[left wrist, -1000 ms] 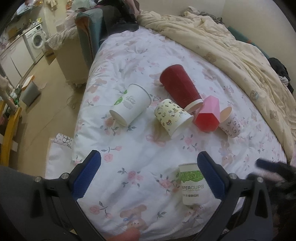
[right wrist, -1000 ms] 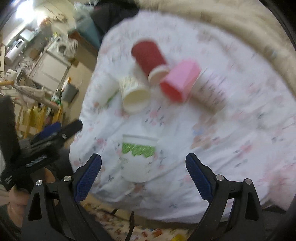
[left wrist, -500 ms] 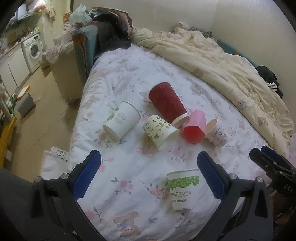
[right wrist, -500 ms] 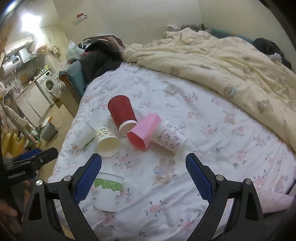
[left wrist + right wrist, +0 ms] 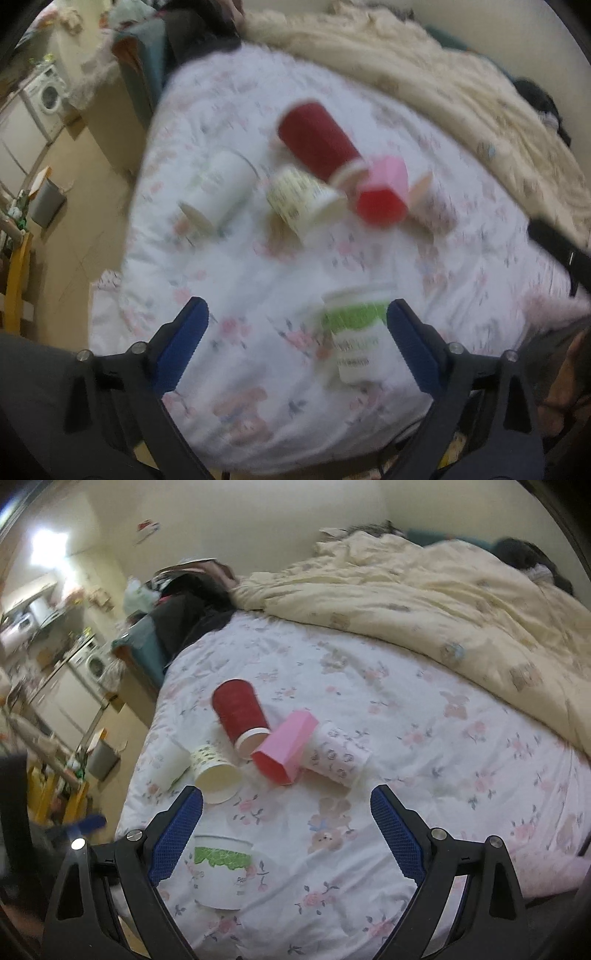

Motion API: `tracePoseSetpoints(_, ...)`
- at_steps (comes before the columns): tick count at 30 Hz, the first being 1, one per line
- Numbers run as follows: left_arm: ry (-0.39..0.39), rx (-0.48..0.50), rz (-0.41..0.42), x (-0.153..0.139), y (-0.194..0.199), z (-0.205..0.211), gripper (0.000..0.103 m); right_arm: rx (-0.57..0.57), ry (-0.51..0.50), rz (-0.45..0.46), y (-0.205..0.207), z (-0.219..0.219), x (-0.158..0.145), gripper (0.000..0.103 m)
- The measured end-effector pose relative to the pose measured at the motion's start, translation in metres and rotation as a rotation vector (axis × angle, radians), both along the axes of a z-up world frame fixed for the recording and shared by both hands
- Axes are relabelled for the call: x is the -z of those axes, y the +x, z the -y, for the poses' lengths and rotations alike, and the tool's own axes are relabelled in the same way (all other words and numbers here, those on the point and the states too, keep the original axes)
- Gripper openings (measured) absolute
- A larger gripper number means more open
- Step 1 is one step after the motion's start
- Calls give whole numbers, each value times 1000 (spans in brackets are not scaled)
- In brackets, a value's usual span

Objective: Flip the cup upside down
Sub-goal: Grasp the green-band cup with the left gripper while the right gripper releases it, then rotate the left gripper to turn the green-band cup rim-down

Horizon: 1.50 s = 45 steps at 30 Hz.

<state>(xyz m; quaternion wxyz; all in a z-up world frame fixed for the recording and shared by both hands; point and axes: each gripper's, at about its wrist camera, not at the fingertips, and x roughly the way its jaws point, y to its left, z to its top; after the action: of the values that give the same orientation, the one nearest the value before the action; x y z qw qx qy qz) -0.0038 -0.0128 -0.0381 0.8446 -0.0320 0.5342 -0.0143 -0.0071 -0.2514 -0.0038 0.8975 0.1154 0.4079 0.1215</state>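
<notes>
No legible text on cup [image 5: 221, 871].

Ahead of my tongs, a bed [image 5: 424, 709] with a white floral sheet is filling most of both views. A cream quilt [image 5: 443, 602] is lying bunched along its far right side, against plain pale walls [image 5: 277, 520]. Off to the left of the tongs, a beige floor [image 5: 88, 206] is running toward a washing machine [image 5: 50, 99] set beneath a counter. A grey bin [image 5: 46, 203] is standing on that floor, and a yellow wooden frame [image 5: 16, 284] is showing at the far left edge. A bright light [image 5: 48, 546] is glaring high on the left.
</notes>
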Motion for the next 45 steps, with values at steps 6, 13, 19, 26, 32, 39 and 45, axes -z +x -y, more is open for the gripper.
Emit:
tracePoseSetpoints(6,-51,29,-190,43,2,32,89,43,8,-39,4,14,6,95)
tracePoseSetpoints(13,-41,18,-257,70,15,50,76,67,50,-60,6,26,7,95)
tracePoseSetpoints(19,-37,25,-284,75,17,54,52,90,17,-58,6,29,7,95)
tracePoseSetpoints(26,-63,38,-262,55,16,45,51,98,28,-70,8,32,9,95)
tracePoseSetpoints(32,-73,53,-163,12,12,21,51,77,27,-75,9,29,10,95)
tracePoseSetpoints(39,-97,39,-75,-19,14,-9,51,34,12,-67,7,15,9,95)
tracePoseSetpoints(45,-115,52,-25,-8,18,-12,51,-7,-17,-54,5,3,10,95)
